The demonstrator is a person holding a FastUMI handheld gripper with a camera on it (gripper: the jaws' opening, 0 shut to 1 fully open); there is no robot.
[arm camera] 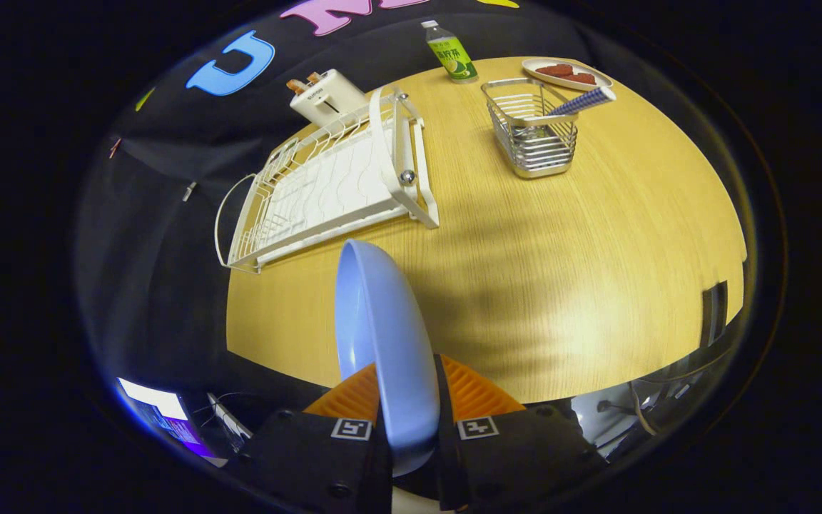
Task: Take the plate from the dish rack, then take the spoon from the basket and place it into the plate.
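With the fingers (411,428) clamped on the plate's (382,335) rim, lower it flat onto open bench (561,250) near the near edge, short of the basket (534,135)

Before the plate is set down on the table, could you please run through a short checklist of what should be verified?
1. Tongs shut on the blue plate, a finger on each face: ok.
2. Plate out of the dish rack: ok.
3. Bare table ahead for the set-down: ok.
4. Spoon in the wire basket, handle sticking out: ok.
5. Plate level: not ok, held on edge.
6. Grip firmness: cannot tell.
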